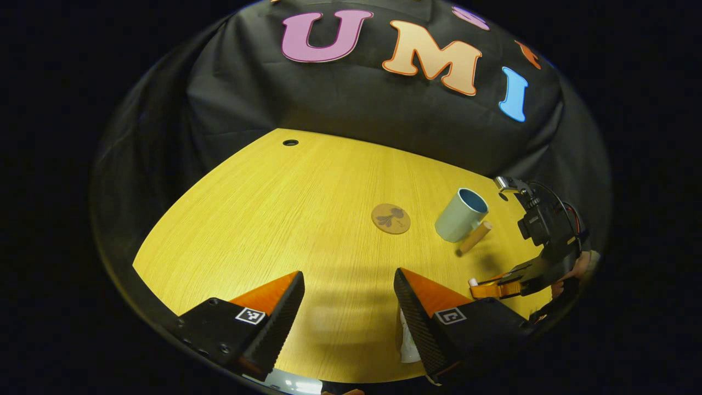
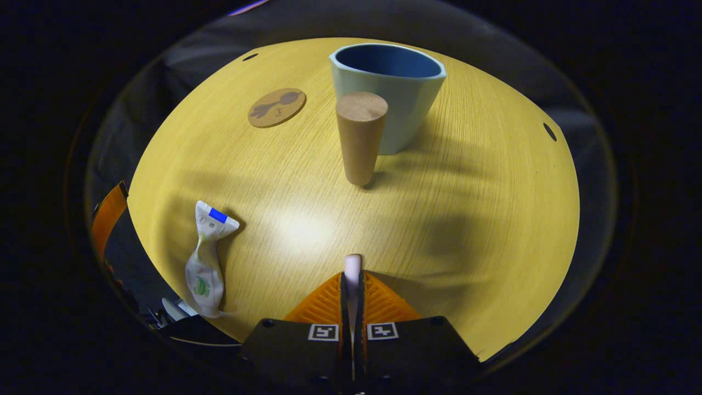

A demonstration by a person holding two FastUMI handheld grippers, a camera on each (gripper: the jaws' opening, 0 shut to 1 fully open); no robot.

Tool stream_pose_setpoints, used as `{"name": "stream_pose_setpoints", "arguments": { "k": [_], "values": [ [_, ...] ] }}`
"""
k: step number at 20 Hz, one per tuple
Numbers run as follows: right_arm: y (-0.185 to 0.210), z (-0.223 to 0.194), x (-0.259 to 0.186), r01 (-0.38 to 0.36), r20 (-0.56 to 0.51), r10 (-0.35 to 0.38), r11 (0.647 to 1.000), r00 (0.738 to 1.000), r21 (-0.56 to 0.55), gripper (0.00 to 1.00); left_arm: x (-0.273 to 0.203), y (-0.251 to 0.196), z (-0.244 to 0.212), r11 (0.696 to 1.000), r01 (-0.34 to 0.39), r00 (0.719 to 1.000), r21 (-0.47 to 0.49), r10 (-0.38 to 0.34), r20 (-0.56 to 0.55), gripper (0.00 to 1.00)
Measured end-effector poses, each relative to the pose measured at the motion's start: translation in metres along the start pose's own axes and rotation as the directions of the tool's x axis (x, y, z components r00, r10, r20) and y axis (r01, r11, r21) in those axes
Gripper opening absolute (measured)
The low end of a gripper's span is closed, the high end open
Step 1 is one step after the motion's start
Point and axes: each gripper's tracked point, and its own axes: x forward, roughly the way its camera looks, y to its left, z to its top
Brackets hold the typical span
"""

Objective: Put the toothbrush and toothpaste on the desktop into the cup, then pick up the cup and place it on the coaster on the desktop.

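Wooden handle of the cup (image 2: 392,93) faces the right claw (image 2: 352,285), clenched on the toothbrush (image 2: 352,269). Toothbrush may hit that handle. Left claw (image 1: 348,302) is released; toothpaste (image 2: 205,263) lies left of the cup.

Dim booth, overhead glare on the desktop (image 2: 299,227), fisheye-warped edges

Desk (image 2: 466,219) yellow wood with fine grain lines. Cup (image 2: 408,104) pale grey-green outside, dark blue inside, with a plain tan wooden handle (image 2: 360,137); coaster (image 2: 277,107) tan-brown with a darker brown flower-like print. Toothpaste (image 2: 205,263) white tube with green marks and a blue patch at the flat end, and the toothbrush (image 2: 352,269) end shows pale pinkish-white.
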Motion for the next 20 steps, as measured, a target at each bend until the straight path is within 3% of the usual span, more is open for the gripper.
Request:
{"name": "stream_pose_setpoints", "arguments": {
  "k": [7,11,16,20],
  "values": [
    [-0.007,0.005,-0.011,0.001,0.071,-0.005,0.999,0.997,0.049,0.05,0.007,-0.034,-0.016,0.996,0.079,0.992,0.05,-0.073,-0.105,0.95],
    [-0.019,0.005,-0.025,-0.006,0.111,-0.006,0.994,0.994,0.111,0.05,0.016,-0.064,-0.035,0.987,0.135,0.968,0.087,-0.113,-0.226,0.95],
    [-0.045,-0.008,-0.042,0.002,0.134,-0.026,0.984,0.991,0.177,0.04,0.024,-0.081,-0.066,0.981,0.143,0.922,0.131,-0.084,-0.377,0.9],
    [-0.065,-0.027,-0.046,0.019,0.129,-0.046,0.978,0.991,0.209,0.05,0.037,-0.08,-0.086,0.983,0.098,0.887,0.156,-0.015,-0.461,0.84]
  ]
}}
